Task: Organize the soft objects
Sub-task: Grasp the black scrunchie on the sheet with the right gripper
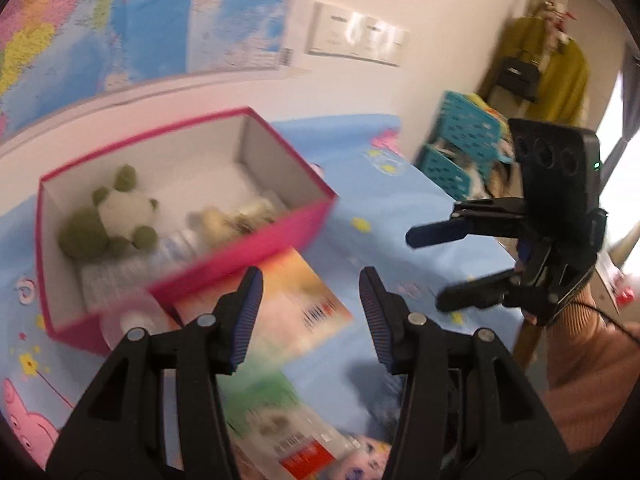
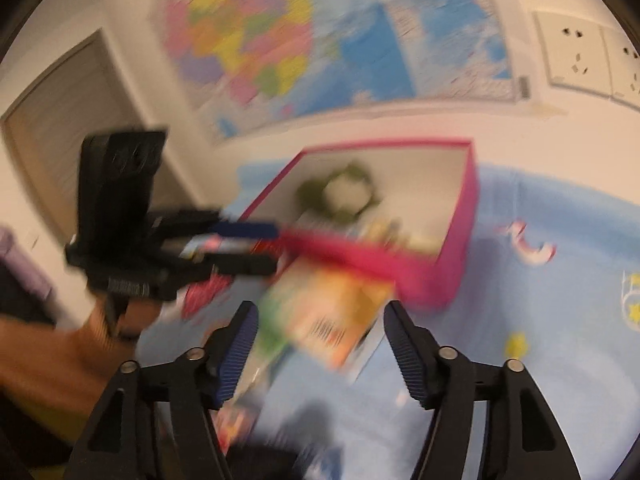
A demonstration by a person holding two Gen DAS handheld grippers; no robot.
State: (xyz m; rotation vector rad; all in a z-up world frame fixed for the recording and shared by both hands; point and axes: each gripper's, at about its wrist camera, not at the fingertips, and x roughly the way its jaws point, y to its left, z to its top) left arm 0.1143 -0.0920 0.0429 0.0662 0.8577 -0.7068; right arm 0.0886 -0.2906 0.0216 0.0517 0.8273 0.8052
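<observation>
Left wrist view, read left to right. An open pink cardboard box with a pale grey inside (image 1: 120,312) sits on the light blue cartoon-print tablecloth (image 1: 400,208). In its left half lies a green and white plush panda (image 1: 116,216); right of it, against the near wall, a beige soft toy (image 1: 224,220), too blurred to identify. In front of the box a flat, glossy orange picture pack (image 1: 296,304) lies on the cloth, partly under the box's near corner. A second pack with a green and red print (image 1: 280,432) lies nearer the camera. The left gripper (image 1: 312,300) hovers above the orange pack, fingers spread, nothing between them. Further right, the right gripper (image 1: 424,268) hangs over bare cloth, fingers apart and empty. A peach knitted sleeve (image 1: 588,380) shows behind it.

Right wrist view: heavy motion blur. Same box, same packs; no extra detail.

Judgement: soft toys are already boxed; the packs remain out. Risks:
- The orange pack is thin and slick, so pads could slide off its edge.
- Pulling it may drag or tip the box resting on it.
- The grippers are near each other and could collide.
</observation>
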